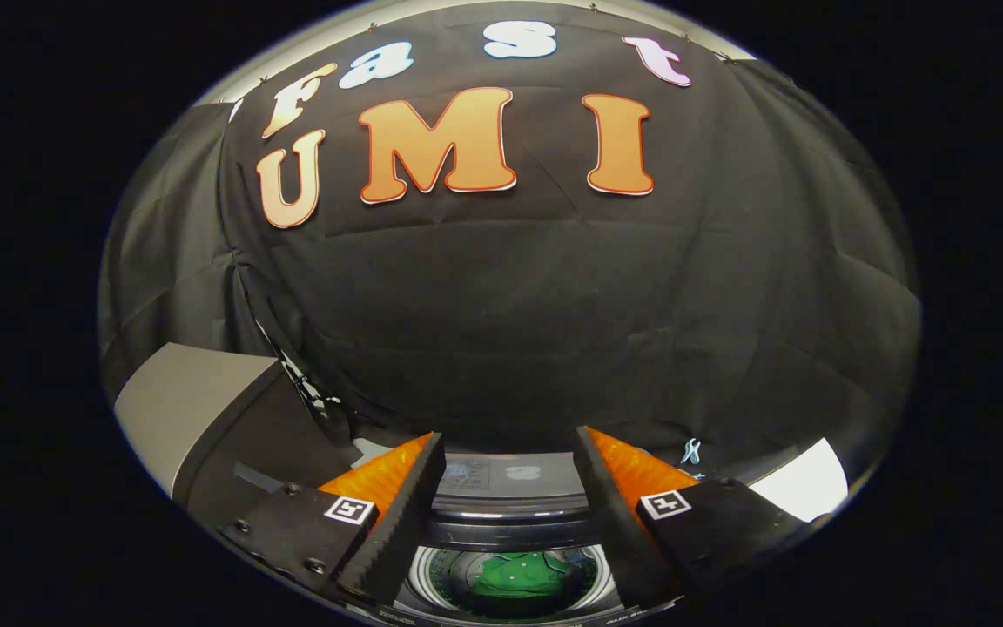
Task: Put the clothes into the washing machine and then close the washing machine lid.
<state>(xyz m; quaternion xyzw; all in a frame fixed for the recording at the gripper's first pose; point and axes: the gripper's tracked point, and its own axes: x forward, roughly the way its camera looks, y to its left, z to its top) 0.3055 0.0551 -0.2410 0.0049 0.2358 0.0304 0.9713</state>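
Claw: fingers apart, empty, above washer drum; green garment inside drum; raised lid left of drum.

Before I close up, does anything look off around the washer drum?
Nothing stands out. The green garment lies inside the washing machine drum, nothing draped over the rim. The tool hangs open above the opening, holding nothing. The lid isn't shut yet.

Your gripper hangs open and empty above the washing machine, green clothes in its drum.
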